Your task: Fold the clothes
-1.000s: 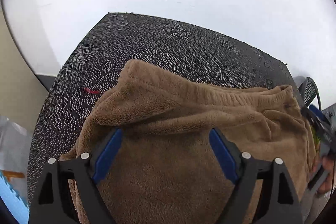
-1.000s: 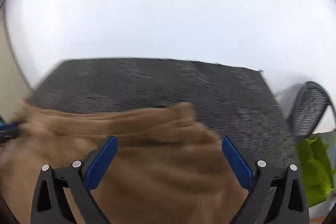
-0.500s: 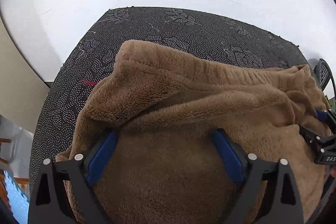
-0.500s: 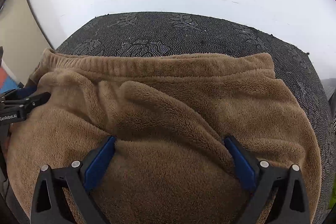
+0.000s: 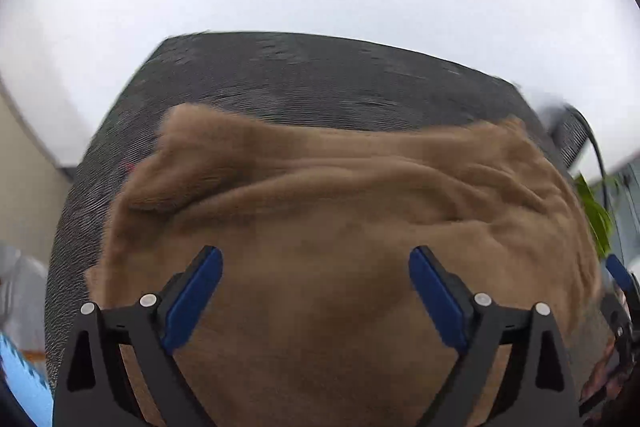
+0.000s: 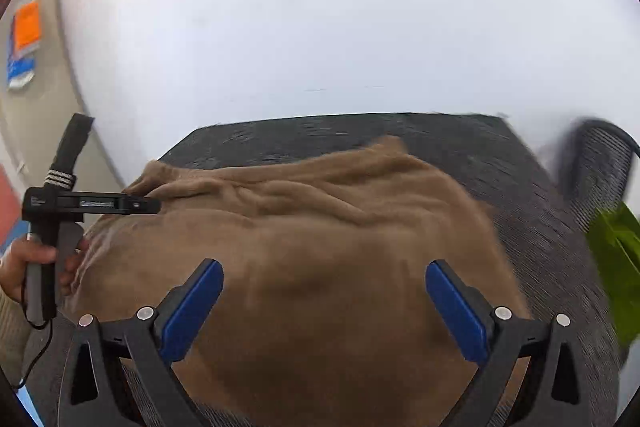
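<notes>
A brown fleece garment [image 5: 332, 227] lies folded on a dark patterned table [image 5: 320, 79], its elastic waistband along the far edge. My left gripper [image 5: 316, 291] is open and empty, raised above the garment's near part. My right gripper [image 6: 324, 307] is open and empty above the same garment [image 6: 304, 227]. The left gripper also shows in the right wrist view [image 6: 132, 205], at the garment's left side, held by a hand. Both views are blurred by motion.
A white wall stands behind the table [image 6: 360, 135]. A black mesh chair [image 6: 600, 163] and a green object [image 6: 620, 259] are at the right. An orange and blue sign [image 6: 24, 39] hangs at the far left.
Both grippers have pulled back and up from the garment, so more of the table and wall shows. The garment lies where it was.
</notes>
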`<move>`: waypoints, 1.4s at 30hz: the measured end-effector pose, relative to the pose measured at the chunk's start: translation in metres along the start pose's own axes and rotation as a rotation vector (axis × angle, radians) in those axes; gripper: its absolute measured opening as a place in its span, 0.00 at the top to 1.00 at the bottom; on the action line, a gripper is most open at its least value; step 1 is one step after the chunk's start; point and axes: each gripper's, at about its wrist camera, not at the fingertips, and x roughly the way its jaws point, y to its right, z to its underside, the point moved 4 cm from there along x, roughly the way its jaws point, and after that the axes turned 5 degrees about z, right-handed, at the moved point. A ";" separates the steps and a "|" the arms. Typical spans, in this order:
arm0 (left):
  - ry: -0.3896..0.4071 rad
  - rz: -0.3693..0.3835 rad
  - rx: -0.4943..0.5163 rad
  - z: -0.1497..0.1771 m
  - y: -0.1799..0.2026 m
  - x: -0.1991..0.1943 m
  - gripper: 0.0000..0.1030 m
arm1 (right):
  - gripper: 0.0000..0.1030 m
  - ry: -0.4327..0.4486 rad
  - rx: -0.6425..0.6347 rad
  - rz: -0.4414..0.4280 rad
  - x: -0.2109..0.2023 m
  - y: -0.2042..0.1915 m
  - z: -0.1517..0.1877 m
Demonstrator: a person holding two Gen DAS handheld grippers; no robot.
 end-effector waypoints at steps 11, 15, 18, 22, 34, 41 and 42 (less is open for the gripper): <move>-0.102 0.007 0.200 0.030 0.102 0.037 0.07 | 0.00 -0.190 0.024 0.011 0.035 0.035 0.051; -0.112 -0.011 0.201 0.032 0.102 0.042 0.04 | 0.00 -0.199 -0.016 0.010 0.041 0.034 0.057; -0.119 0.020 0.173 0.021 0.108 0.035 0.04 | 0.00 -0.182 0.050 -0.057 0.034 0.044 0.054; -0.145 0.140 0.160 0.003 0.135 0.029 0.04 | 0.00 -0.107 0.262 -0.164 0.018 0.074 0.047; -0.291 0.358 0.141 -0.052 0.224 0.069 0.04 | 0.00 -0.021 0.255 -0.103 0.038 0.119 -0.008; -0.321 0.335 0.132 -0.075 0.230 0.091 0.04 | 0.00 -0.081 0.182 -0.132 0.098 0.116 -0.031; -0.325 0.337 0.127 -0.077 0.229 0.093 0.04 | 0.00 -0.090 0.172 -0.130 0.104 0.116 -0.033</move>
